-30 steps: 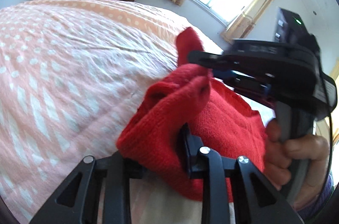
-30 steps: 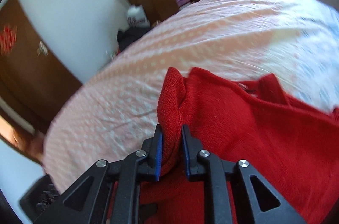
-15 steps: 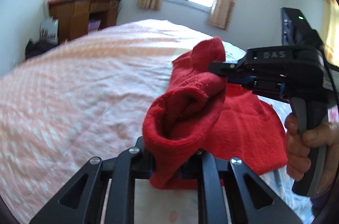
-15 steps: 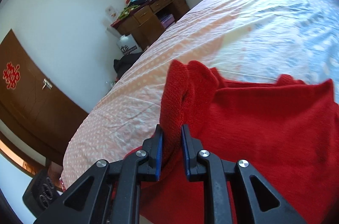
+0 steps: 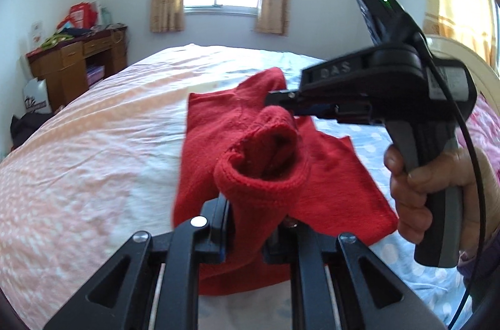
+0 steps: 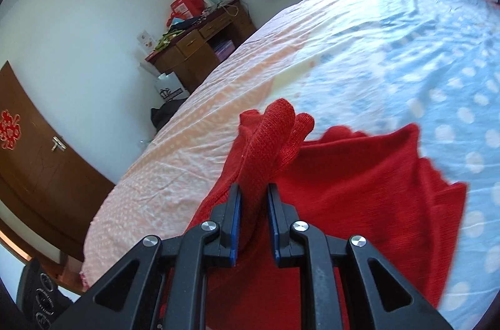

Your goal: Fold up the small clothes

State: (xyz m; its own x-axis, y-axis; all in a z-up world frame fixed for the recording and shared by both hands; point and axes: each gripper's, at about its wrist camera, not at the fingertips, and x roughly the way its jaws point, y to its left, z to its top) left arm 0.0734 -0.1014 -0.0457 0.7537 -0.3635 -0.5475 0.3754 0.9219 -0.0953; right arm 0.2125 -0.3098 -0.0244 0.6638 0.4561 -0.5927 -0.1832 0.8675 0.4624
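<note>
In the left wrist view, a red knitted garment (image 5: 275,173) is pinched by the left gripper (image 5: 250,223) above the pink and blue spotted bed (image 5: 93,142). In the right wrist view, another bunched fold of the garment is clamped by the right gripper (image 6: 253,220).

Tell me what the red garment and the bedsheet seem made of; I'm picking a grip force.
Red sweater: looks like soft matte knit, perhaps wool or acrylic; ribbed stitches show along the edge pinched in the right gripper. Bedsheet: thin woven fabric, likely cotton, matte, with fine wrinkles and printed dots.
</note>
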